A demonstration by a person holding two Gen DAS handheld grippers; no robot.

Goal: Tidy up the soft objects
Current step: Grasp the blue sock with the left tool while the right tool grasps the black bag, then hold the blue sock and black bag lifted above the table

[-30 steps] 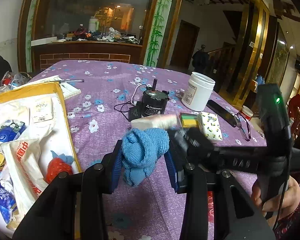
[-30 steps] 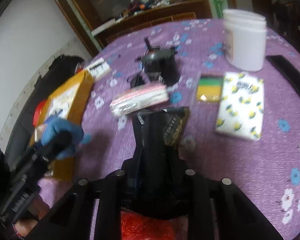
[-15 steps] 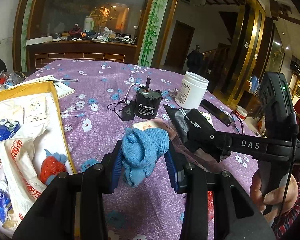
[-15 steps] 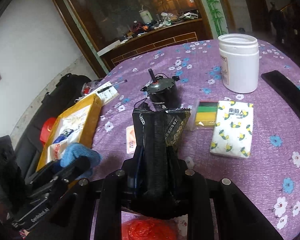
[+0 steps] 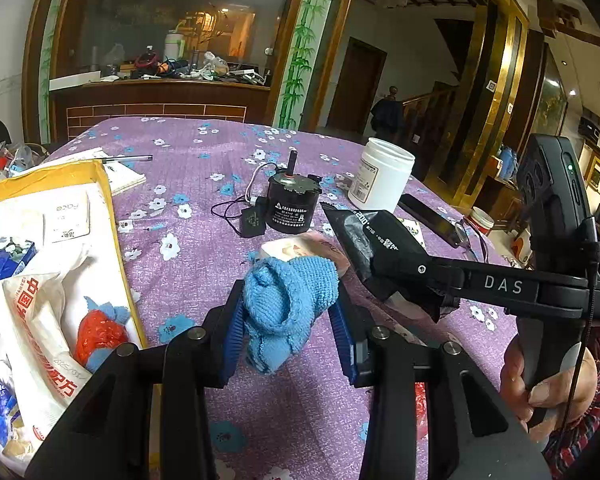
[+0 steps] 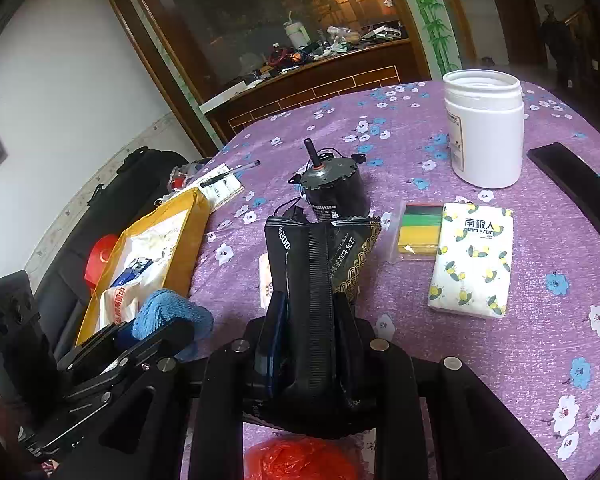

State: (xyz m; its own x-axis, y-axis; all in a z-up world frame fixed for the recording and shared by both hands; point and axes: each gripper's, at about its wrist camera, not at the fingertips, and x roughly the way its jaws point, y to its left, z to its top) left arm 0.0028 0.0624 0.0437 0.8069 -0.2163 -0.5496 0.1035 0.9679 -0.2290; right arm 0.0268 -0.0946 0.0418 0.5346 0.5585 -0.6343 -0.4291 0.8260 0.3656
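Left gripper (image 5: pixel 288 322) clamped on a rolled blue knitted cloth (image 5: pixel 286 304), jaws pressing its sides, held above the counter (image 5: pixel 204 248) near its near edge. Right gripper (image 6: pixel 310 312) clenched on a flat black foil packet (image 6: pixel 320 264), held upright, raised over the middle of the counter. Just beyond the cloth, a pink tissue pack (image 5: pixel 300 246) lying flat. Farther back, a black motor (image 6: pixel 332 184) with its wire. Toward the right edge, a white jar (image 6: pixel 484 128), a printed tissue pack (image 6: pixel 472 264) and a striped sponge (image 6: pixel 418 230). At the left edge, a yellow-rimmed box (image 5: pixel 104 200) filled with bags.
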